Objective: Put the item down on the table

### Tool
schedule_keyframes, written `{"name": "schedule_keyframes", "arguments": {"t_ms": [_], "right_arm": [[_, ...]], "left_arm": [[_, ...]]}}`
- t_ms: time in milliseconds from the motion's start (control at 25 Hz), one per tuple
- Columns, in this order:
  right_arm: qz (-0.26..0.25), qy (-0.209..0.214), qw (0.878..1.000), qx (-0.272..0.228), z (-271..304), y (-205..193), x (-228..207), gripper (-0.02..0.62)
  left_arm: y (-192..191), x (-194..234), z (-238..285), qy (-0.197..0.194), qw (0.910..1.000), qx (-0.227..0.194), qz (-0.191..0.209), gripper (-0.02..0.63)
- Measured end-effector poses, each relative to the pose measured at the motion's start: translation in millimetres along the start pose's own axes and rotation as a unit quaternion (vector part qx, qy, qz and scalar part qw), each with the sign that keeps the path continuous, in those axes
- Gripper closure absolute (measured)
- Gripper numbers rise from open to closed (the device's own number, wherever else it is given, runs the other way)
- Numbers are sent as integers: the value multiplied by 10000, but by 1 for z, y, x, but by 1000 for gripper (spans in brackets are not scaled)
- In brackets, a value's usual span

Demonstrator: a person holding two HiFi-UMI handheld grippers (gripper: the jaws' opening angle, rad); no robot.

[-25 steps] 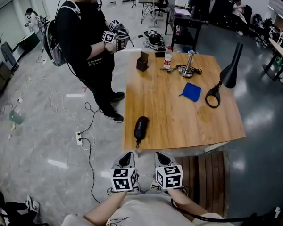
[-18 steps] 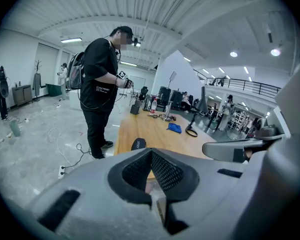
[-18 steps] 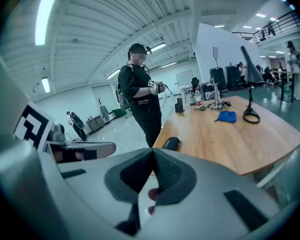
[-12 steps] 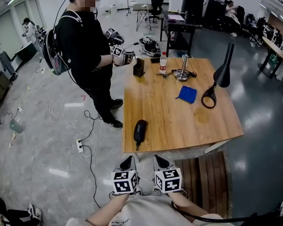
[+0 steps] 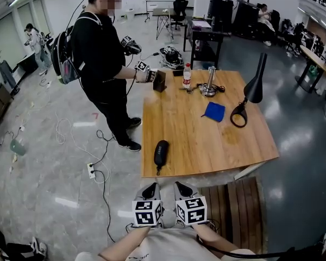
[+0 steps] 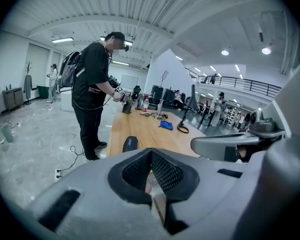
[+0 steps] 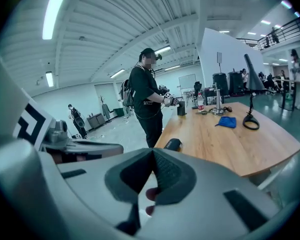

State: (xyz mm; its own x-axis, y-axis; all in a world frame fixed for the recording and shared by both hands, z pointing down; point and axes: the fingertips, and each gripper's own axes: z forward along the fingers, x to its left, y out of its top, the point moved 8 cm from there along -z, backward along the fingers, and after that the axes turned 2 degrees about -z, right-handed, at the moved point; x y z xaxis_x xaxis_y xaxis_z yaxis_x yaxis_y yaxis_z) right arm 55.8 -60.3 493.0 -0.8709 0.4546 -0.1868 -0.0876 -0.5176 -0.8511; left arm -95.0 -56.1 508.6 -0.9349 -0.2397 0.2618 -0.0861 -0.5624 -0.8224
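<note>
I hold both tongs low and close to my body, short of the near edge of the worktop point(image 5: 206, 145). The left tongs point(image 5: 150, 189) have their jaws pressed together with nothing between them; its own camera shows the dark pads meeting in a closed V point(image 6: 151, 156). The right tongs point(image 5: 182, 189) sit just beside them and look the same, jaws together and empty point(image 7: 153, 159).

The black zip case point(image 5: 161, 152) lies flat on the worktop at its near left edge, well apart from both tongs. Its long side runs near to far, and a small strap at its near end reaches the edge. It also shows ahead of the left tongs point(image 6: 130, 143) and the right tongs point(image 7: 172, 144).

Farther back, a blue cloth point(image 5: 213, 111) lies right of centre, with a black desk lamp point(image 5: 249, 94) beside it towards the right edge. A plastic bottle point(image 5: 187, 76) and a metal stand point(image 5: 209, 83) are at the far edge. At the far left corner another person point(image 5: 100, 58) stands beside the worktop, reaching their own marker-cubed gripper to a dark brown box point(image 5: 160, 81).
</note>
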Motion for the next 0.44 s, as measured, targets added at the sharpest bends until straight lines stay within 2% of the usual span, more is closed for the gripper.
{"name": "schedule_keyframes", "arguments": {"t_ms": [440], "right_arm": [[17, 3, 10000, 58, -10, -10, 16, 597]], "left_arm": [[-9, 1, -20, -78, 10000, -29, 30, 600]]}}
